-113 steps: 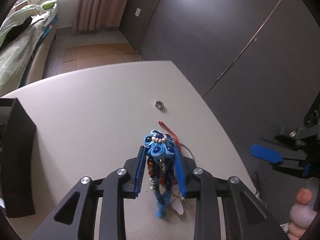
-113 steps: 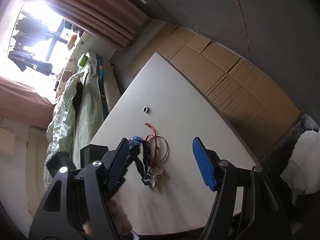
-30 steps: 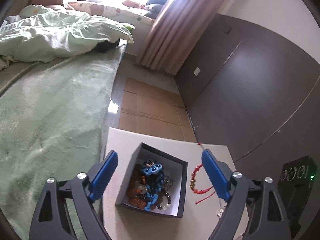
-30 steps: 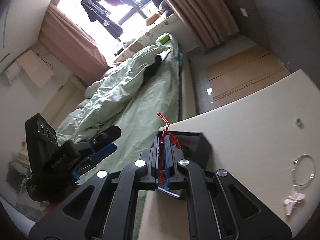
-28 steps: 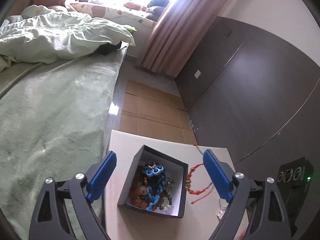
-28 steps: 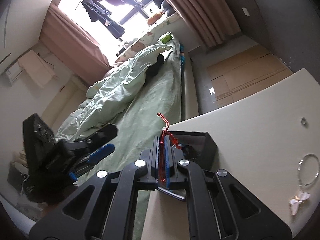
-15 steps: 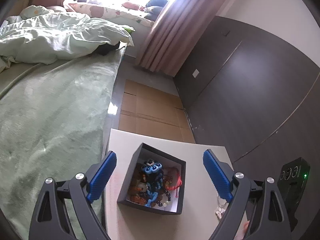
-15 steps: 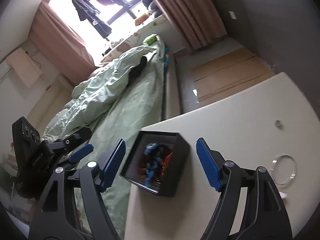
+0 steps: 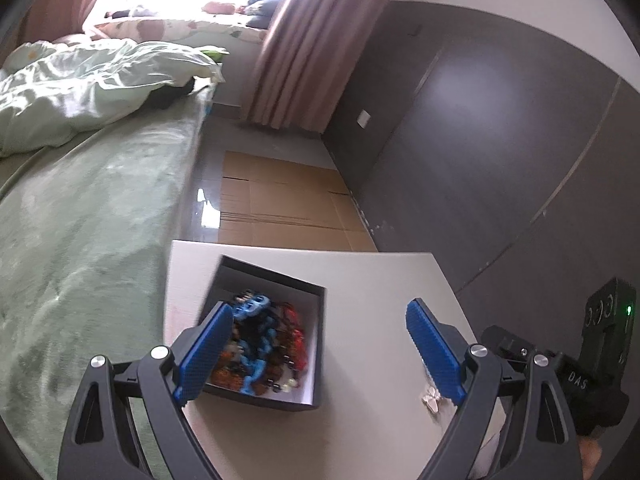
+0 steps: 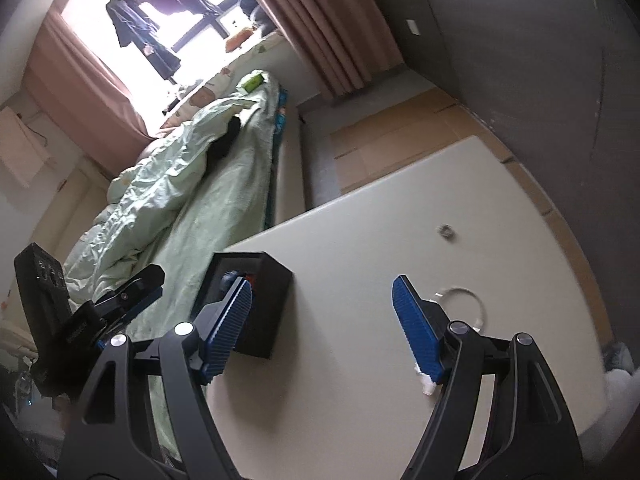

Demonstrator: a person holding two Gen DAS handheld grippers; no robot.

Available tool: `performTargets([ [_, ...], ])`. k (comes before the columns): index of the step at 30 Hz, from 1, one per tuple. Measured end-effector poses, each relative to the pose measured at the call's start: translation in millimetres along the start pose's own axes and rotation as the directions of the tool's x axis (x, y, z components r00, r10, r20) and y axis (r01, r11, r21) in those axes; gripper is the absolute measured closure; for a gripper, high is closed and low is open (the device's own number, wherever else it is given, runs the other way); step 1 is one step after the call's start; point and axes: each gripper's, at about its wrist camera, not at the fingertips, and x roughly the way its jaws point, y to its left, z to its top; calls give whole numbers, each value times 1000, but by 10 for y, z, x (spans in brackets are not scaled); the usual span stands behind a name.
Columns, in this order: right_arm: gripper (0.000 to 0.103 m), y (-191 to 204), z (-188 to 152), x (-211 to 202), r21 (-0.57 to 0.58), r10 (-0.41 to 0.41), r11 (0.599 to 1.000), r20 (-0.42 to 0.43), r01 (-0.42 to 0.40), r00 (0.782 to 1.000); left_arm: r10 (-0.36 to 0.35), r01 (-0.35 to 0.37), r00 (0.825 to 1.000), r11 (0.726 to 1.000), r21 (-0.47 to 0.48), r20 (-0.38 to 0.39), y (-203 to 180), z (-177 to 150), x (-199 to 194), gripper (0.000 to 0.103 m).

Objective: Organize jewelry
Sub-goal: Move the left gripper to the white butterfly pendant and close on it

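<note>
the pale table [image 10: 360, 280] runs from the frame's middle to its lower right, its far edge against the bed [image 10: 200, 200] at left and cardboard-covered floor beyond. the black box [image 9: 316, 360] sits near the table's left edge in the left wrist view, heaped with blue, red and amber jewelry [image 9: 264, 344]. a wire hoop [image 10: 472, 300] and a small ring [image 10: 445, 231] lie on bare tabletop at right. the left gripper [image 9: 316, 352] and the right gripper [image 10: 324, 324] both gape wide, holding nothing.
</note>
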Motion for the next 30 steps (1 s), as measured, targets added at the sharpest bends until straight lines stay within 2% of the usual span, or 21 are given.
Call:
performTargets([
  [8, 29, -302, -38, -191, 45, -33, 998, -56, 36, 998, -1, 5, 999, 996, 84, -46, -305, -153, 220, 19],
  [17, 29, -569, -9, -322, 99, -43, 994, -59, 49, 997, -33, 49, 994, 988, 149, -108, -719, -391, 498, 23],
  [20, 29, -647, 9, -356, 121, -40, 992, -53, 46, 998, -35, 63, 989, 978, 199, -141, -944, -542, 635, 28],
  [26, 29, -823, 40, -432, 161, -41, 986, -46, 48, 998, -45, 90, 985, 957, 276, -165, -1255, -798, 818, 29],
  [30, 29, -890, 42, -447, 143, -95, 984, -67, 104, 993, -59, 110, 980, 956, 271, -192, -1335, -921, 936, 30],
])
